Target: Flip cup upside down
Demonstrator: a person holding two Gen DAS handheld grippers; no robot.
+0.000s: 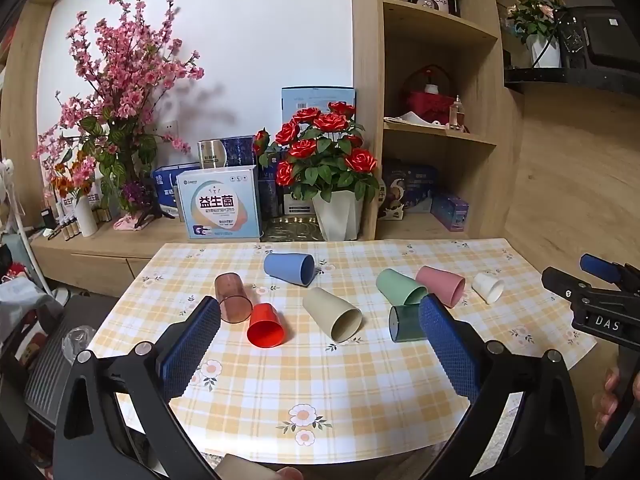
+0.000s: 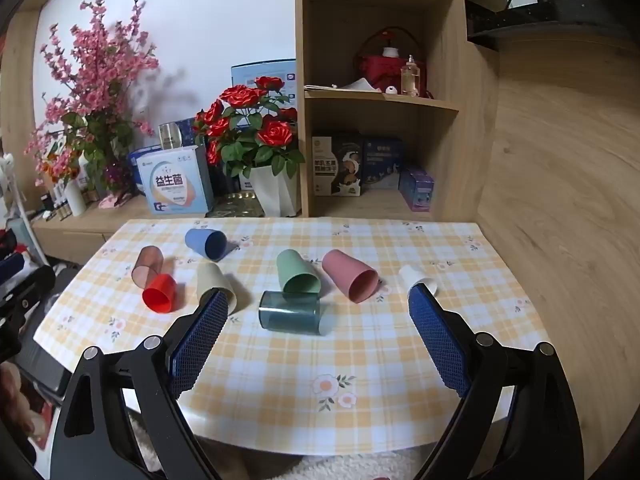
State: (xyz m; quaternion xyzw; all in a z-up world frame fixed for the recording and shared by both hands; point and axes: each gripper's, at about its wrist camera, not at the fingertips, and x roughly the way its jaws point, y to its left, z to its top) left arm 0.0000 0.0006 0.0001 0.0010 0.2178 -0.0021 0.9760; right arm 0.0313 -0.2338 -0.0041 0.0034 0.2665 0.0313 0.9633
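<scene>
Several cups lie on their sides on the checked tablecloth (image 1: 320, 380): a clear brown cup (image 1: 232, 298), a red cup (image 1: 265, 326), a blue cup (image 1: 289, 268), a beige cup (image 1: 334, 314), a light green cup (image 1: 400, 286), a dark teal cup (image 1: 404, 323), a pink cup (image 1: 440, 285) and a small white cup (image 1: 488, 287). My left gripper (image 1: 320, 316) is open and empty above the near table, fingers either side of the red and beige cups. My right gripper (image 2: 318, 306) is open and empty, with the teal cup (image 2: 289, 312) between its fingers, farther off.
Behind the table a low wooden shelf holds a red rose pot (image 1: 338, 216), pink blossom branches (image 1: 120, 92) and boxes (image 1: 219, 204). A tall wooden shelf unit (image 1: 436, 120) stands at the back right. The right gripper shows at the left view's right edge (image 1: 600, 300).
</scene>
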